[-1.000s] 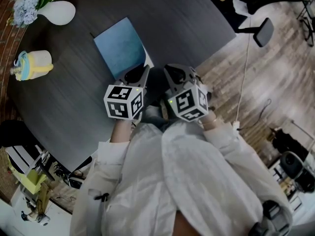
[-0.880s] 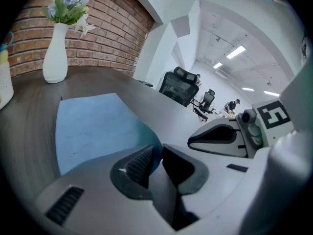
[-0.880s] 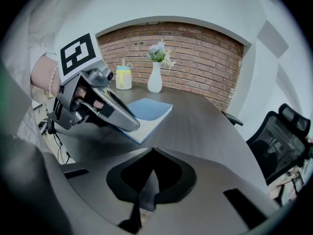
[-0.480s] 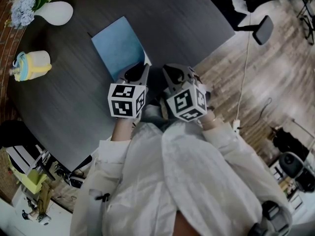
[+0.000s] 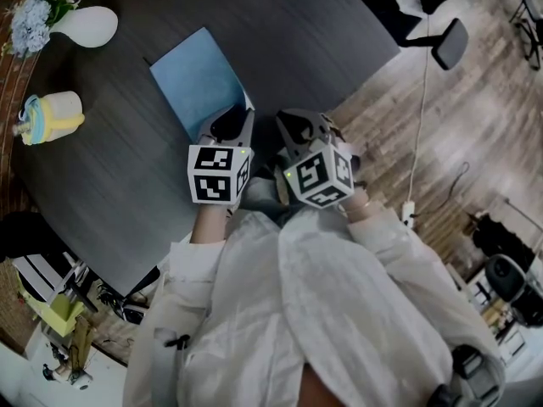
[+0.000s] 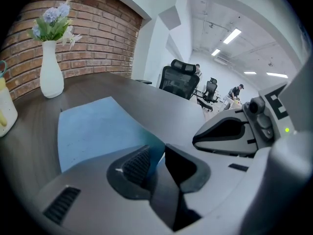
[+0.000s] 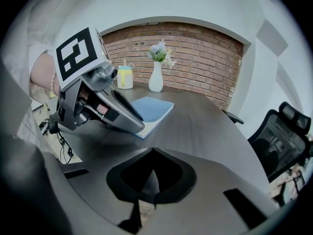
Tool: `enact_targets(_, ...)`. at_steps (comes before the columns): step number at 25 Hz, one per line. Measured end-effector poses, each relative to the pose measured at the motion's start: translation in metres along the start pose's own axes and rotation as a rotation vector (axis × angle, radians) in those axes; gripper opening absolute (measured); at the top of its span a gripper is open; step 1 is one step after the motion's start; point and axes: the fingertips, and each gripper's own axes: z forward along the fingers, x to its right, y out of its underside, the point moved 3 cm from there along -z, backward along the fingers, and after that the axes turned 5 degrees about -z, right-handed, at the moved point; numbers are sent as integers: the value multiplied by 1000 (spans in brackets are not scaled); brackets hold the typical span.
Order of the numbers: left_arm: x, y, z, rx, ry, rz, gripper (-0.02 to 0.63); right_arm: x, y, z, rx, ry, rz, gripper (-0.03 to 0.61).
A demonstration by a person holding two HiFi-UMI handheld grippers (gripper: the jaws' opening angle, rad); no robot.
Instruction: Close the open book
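Nearest me: right gripper (image 7: pixel 152 173), jaws pressed together with nothing in them, hanging just off the near rim of the table (image 5: pixel 322 32). It has no part in the job that I can see.

Left gripper (image 6: pixel 156 156) is just beside it, nose angled down at the near corner of the book (image 5: pixel 197 76). Its jaws are opening, with a narrow gap so far. The corner of the blue cover shows in that gap, but the pads do not look to be pressing on it. I read this as a release.

Book: lies flat on the dark table, blue cover up. White page edges show along its near side in the right gripper view. No leaf raised, no spread visible. Judged closed.

Farther off, well apart from the book: yellow cup (image 5: pixel 53 113) and white vase (image 5: pixel 85 25) with flowers by the far rim, brick wall (image 7: pixel 195 58) behind.

Progress: the closing looks done. Left to do, as I judge it: finish letting go and draw the left gripper clear without dragging the cover.
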Motion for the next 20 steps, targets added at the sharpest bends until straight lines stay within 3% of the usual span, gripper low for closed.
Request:
enact_targets(10,7,1,2,9,-8,-16,112,3,1,-6,23,-14,-14,6)
enact_targets(17,12,-2,0,34,26,-137,147,12,-13,-14,75,-28,-20,6)
enact_targets(20,11,-4,-4,53,32,-148,147,14,-20,-16,97,-24,-29,6)
